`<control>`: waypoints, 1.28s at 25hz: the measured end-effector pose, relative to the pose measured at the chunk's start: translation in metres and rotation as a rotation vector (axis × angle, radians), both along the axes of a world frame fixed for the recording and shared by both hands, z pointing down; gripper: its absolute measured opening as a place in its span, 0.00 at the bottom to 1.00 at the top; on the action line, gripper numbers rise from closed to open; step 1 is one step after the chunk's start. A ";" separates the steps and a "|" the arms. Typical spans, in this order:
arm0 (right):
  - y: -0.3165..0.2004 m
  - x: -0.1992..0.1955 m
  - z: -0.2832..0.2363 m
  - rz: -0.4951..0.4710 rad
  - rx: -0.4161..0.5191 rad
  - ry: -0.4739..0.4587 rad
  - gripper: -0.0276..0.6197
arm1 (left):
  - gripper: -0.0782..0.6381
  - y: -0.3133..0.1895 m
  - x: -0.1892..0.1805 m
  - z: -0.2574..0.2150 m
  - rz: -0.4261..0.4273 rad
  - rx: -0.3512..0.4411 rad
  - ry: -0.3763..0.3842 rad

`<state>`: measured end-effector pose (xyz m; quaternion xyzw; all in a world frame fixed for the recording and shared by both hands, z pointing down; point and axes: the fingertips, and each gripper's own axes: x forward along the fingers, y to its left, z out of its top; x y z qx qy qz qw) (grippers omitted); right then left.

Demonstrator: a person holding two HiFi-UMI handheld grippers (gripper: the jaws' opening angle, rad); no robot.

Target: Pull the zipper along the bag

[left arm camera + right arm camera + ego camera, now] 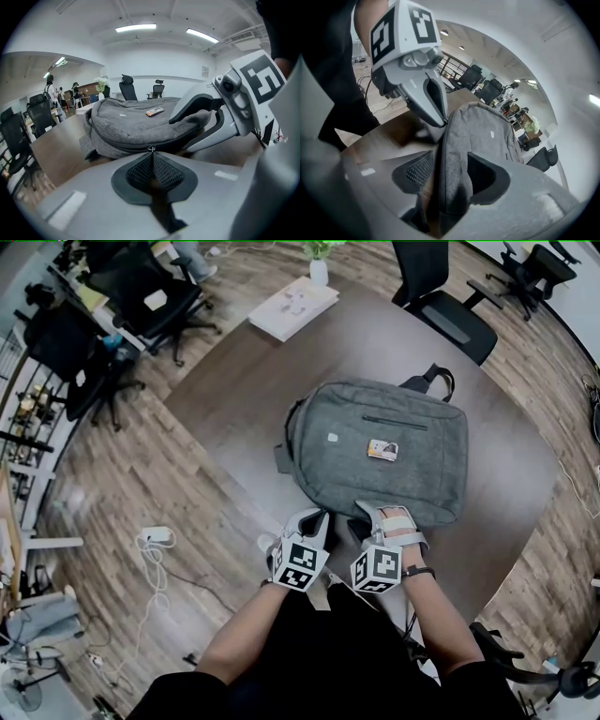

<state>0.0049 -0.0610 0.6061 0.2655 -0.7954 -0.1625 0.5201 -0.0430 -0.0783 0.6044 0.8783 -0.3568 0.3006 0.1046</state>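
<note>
A grey backpack (384, 446) lies flat on the dark round table (234, 399). My left gripper (314, 517) is at its near edge, left of the right one. In the left gripper view its jaws (151, 154) are shut on the small metal zipper pull (151, 149), at the end of the dark zipper line (124, 148). My right gripper (377, 517) is at the same edge. In the right gripper view its jaws (445, 173) stand wide with a fold of the backpack (478, 136) between them. A gap shows beside the left pad (419, 171). The left gripper (439, 121) touches the bag just ahead.
A white flat box (292, 307) and a potted plant (319, 268) sit at the table's far side. Black office chairs (441, 306) stand beyond it and at the left (141, 296). A white power strip with cable (155, 538) lies on the wood floor.
</note>
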 end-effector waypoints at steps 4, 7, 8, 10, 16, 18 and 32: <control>-0.007 0.003 0.011 0.001 0.025 0.089 0.38 | 0.15 0.001 0.001 -0.005 0.017 0.000 0.001; -0.013 0.005 0.007 0.038 0.045 0.103 0.25 | 0.15 0.000 0.001 -0.008 0.021 0.000 0.008; -0.014 0.005 0.004 0.041 0.056 0.105 0.22 | 0.15 -0.001 0.000 -0.010 0.017 0.002 0.011; -0.015 0.006 -0.002 0.042 0.075 0.094 0.19 | 0.15 -0.006 -0.001 -0.015 0.011 -0.002 0.018; -0.011 0.012 -0.010 0.037 0.082 0.100 0.18 | 0.15 -0.023 -0.028 -0.022 -0.037 -0.010 0.015; -0.007 0.015 -0.012 0.026 0.094 0.105 0.17 | 0.15 -0.028 -0.036 -0.026 -0.026 0.011 -0.026; 0.034 0.037 -0.017 -0.232 0.199 0.081 0.17 | 0.15 -0.062 -0.046 -0.033 0.128 0.025 -0.145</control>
